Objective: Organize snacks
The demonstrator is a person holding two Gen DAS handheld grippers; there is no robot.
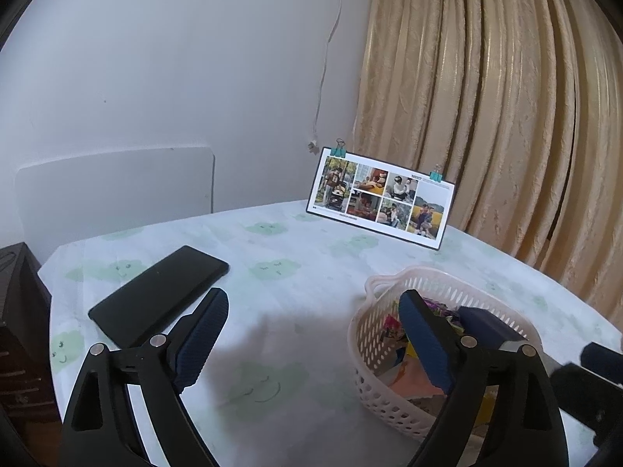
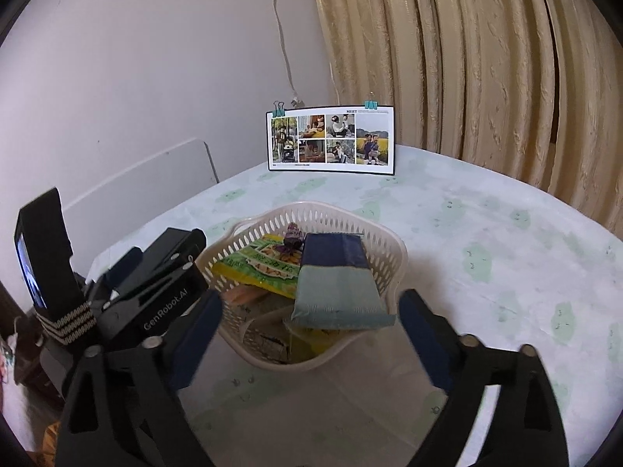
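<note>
A white perforated basket (image 2: 249, 229) (image 1: 373, 354) stands on the table and holds several snack packs. On top lies a navy and pale teal packet (image 2: 337, 288), with a green and yellow packet (image 2: 264, 264) beside it and a small purple wrapped snack (image 2: 292, 235) behind. My right gripper (image 2: 309, 311) is open, its fingers apart on either side of the basket's near rim, holding nothing. My left gripper (image 1: 313, 311) is also open and empty, left of the basket, its right finger (image 1: 424, 338) in front of the basket's inside.
A black phone (image 1: 159, 295) lies on the green-patterned tablecloth (image 1: 292, 272) left of the left gripper. A clipped photo card (image 2: 331, 140) stands at the table's back. A beige curtain (image 2: 486, 58) hangs behind right. Dark furniture (image 1: 19, 330) sits off the left edge.
</note>
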